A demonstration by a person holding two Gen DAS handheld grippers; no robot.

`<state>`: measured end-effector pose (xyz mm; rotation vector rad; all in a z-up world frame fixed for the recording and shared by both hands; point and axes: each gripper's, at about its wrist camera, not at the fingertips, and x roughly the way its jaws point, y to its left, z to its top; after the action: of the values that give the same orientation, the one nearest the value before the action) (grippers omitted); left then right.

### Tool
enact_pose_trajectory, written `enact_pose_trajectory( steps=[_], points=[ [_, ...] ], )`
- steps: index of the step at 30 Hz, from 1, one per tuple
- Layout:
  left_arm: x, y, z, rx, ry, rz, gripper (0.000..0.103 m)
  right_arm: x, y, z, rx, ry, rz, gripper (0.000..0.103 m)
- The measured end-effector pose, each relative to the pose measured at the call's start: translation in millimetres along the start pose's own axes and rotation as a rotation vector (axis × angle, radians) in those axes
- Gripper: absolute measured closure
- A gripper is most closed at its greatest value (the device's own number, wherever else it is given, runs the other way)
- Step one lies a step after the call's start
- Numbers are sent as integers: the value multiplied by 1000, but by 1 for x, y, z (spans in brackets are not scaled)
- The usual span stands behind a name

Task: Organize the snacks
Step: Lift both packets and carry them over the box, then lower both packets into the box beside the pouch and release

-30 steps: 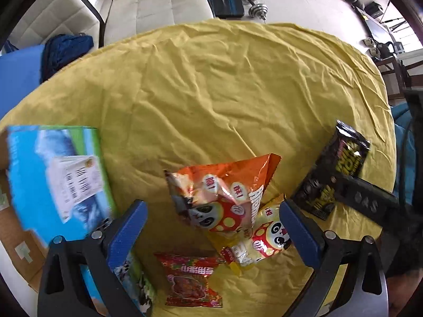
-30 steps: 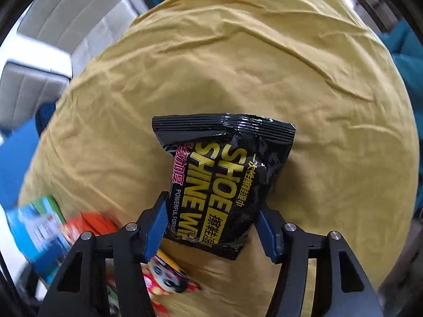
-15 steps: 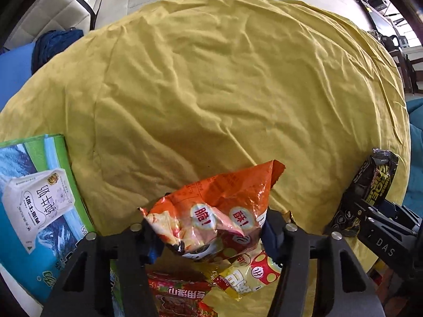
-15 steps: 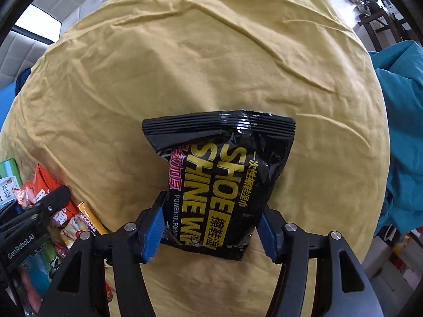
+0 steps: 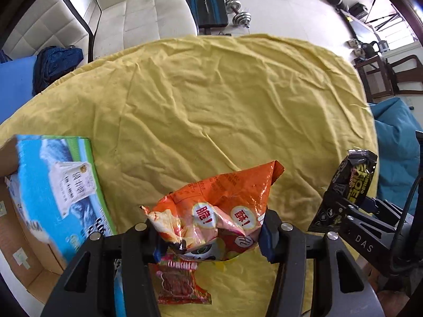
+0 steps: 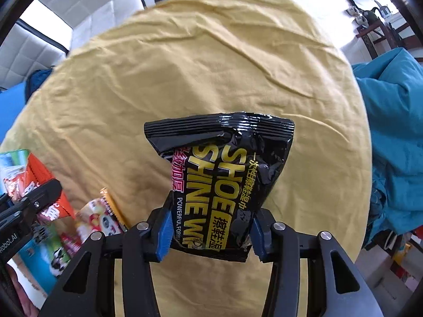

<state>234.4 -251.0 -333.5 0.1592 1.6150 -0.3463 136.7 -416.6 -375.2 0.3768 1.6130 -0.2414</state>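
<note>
Both grippers point down over the yellow cloth (image 5: 224, 100), and each has a packet. The left gripper (image 5: 211, 240) is closing its blue pads on the lower part of the orange snack bag (image 5: 224, 198), which crumples between them and looks lifted clear of the red packet (image 5: 179, 282) lying flat underneath. The right gripper (image 6: 210, 233) is closing too, squeezing the bottom of the black packet (image 6: 224, 174), which stands up from the jaws, apart from the cloth. So this is the pick-up step, two items at once. Next, I'd say, comes carrying them to the open cardboard box (image 5: 23, 237) at the left edge; the orange bag is nearer it. Each bag is soft and held low, so steady hands and a firm grip are called for.
</note>
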Motion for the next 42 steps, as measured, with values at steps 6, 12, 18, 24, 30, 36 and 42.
enact_pose_trajectory(
  steps=[6,12,18,24,30,36,42],
  points=[
    [-45,19,-29,17,-62,-11,52,-50,19,-32,-52,-67,43,53],
    [-84,46,-56,15,-109,-36,52,-108,54,-54,-122,-122,87,53],
    [-122,77,-87,2,-165,-48,52,-139,109,-80,-190,-165,134,53],
    [-158,132,-110,-53,-218,-36,52,-152,163,-98,-275,-190,173,53],
    [-176,198,-132,-121,-230,-10,52,-165,231,-120,-362,-193,195,53],
    [-171,252,-141,-144,-200,45,52,-153,296,-132,-421,-164,193,53],
    [-129,310,-131,-153,-98,128,52,-107,338,-133,-443,-100,164,53]
  ],
)
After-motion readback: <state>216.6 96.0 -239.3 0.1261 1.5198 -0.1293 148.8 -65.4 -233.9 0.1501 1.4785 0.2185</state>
